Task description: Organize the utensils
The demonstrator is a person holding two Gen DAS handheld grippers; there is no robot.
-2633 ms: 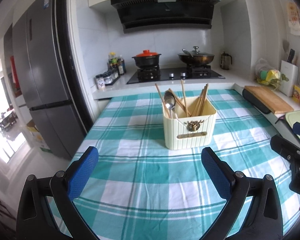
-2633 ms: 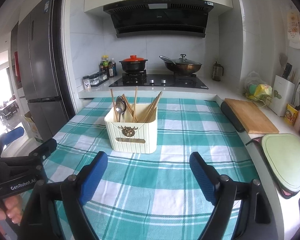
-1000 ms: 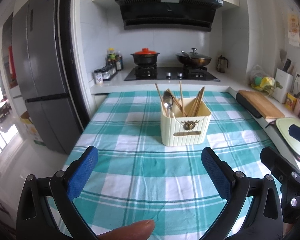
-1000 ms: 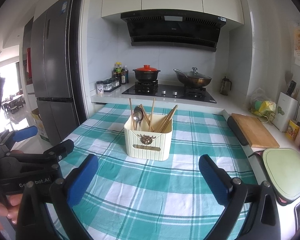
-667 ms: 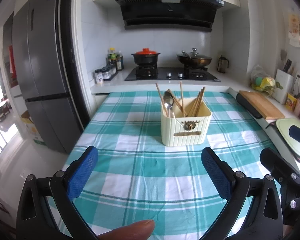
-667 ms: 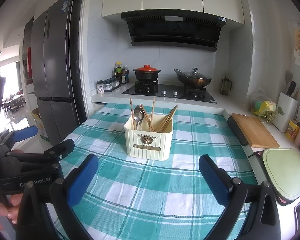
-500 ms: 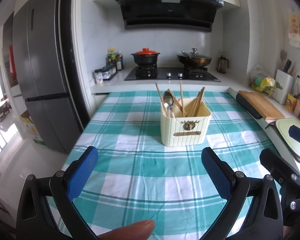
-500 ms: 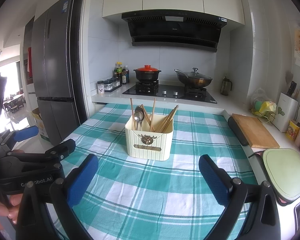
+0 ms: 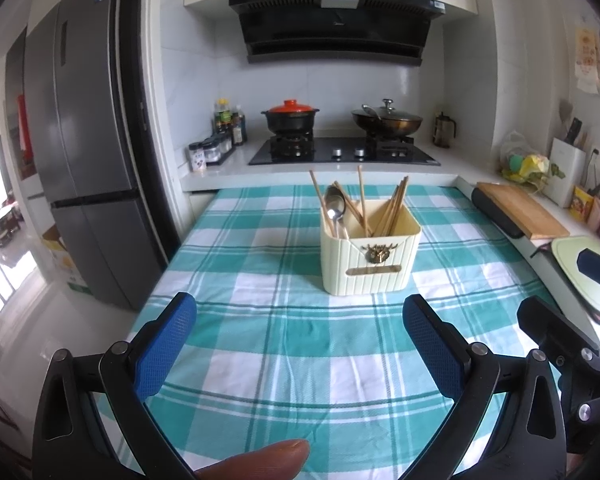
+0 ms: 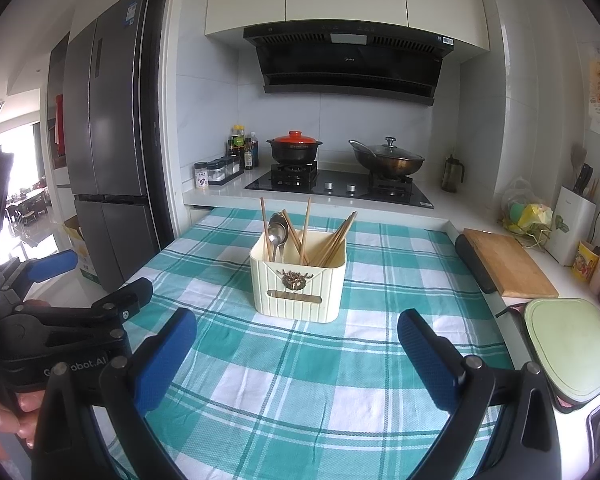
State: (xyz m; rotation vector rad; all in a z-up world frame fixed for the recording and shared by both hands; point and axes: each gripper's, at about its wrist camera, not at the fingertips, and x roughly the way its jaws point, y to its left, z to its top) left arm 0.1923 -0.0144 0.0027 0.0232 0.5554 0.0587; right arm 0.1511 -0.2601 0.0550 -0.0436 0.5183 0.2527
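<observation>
While both jaws gape wide, nothing is held.

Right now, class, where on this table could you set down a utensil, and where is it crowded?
Free: the checked cloth between the cream holder and both open grippers, left gripper and right gripper, plus the strips either side of the holder. Crowded: inside the holder, with chopsticks and a spoon, and the right-hand counter by the cutting board.

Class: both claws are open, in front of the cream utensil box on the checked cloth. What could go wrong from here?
1. The chopsticks lean loosely at mixed angles around the spoon; pulling one may drag its neighbours out.
2. The utensil box sits on a loose tablecloth; a push from the right claw or left claw could slide or tip it.
</observation>
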